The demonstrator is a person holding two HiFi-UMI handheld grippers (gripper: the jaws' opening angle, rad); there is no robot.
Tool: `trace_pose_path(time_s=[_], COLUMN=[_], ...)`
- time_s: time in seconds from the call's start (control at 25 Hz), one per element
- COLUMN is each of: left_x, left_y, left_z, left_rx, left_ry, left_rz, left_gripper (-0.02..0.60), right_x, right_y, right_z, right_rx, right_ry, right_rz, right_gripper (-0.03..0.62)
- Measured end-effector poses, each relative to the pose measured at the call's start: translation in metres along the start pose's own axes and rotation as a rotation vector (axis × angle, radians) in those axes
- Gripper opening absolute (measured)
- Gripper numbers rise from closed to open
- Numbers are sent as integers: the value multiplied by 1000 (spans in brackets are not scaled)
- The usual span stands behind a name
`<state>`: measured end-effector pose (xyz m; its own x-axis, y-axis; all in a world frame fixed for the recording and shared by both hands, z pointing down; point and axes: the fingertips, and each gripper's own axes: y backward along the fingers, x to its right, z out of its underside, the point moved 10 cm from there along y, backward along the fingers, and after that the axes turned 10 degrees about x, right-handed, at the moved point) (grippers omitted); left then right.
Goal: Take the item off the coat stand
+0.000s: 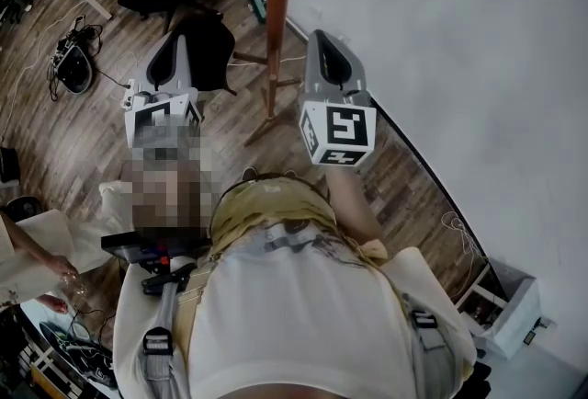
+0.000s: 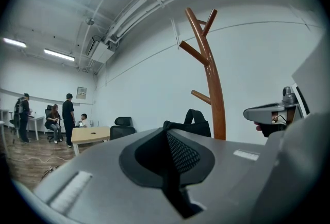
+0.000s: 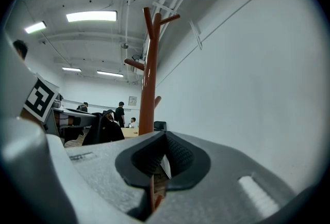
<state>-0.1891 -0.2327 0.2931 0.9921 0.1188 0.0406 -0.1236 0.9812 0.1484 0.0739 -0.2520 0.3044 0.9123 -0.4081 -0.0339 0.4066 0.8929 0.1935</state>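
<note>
Coat stand (image 2: 215,94) branches appear bare; no hanging item visible; left claw (image 2: 168,138) and right claw (image 3: 164,138) both clenched, empty; locate item first, then open one claw before reaching.

The person wears a cream top (image 1: 294,314) with a khaki collar (image 1: 271,204) bunched at the neck; grey webbing straps (image 1: 158,347) with dark buckles run over both shoulders; the left gripper (image 2: 167,132) and the right gripper (image 3: 165,138) have the same smooth grey shells, each with a pale ribbed strip on one side and a small label on the other; their fingers (image 2: 183,155) are black with fine cross-hatched faces; each carries a white cube (image 1: 338,132) printed with black square markers.
</note>
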Motion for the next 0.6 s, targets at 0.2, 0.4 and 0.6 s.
trace_pose_path(time_s=[0.2,0.4,0.6], left_x=[-1,-1,-2], left_y=[-1,-2,-2], left_z=[-1,0,3], left_rx=[-7,-22,-33], left_ry=[-1,-11,-10], left_rz=[-3,4,1], left_gripper=[12,12,12], right_x=[0,-1,-1], right_y=[-1,-3,-3], right_z=[-1,-1,2], right_rx=[-4,-11,-16], right_ry=[2,-4,-2], right_rz=[0,0,-1], right_gripper=[-5,-5,-4])
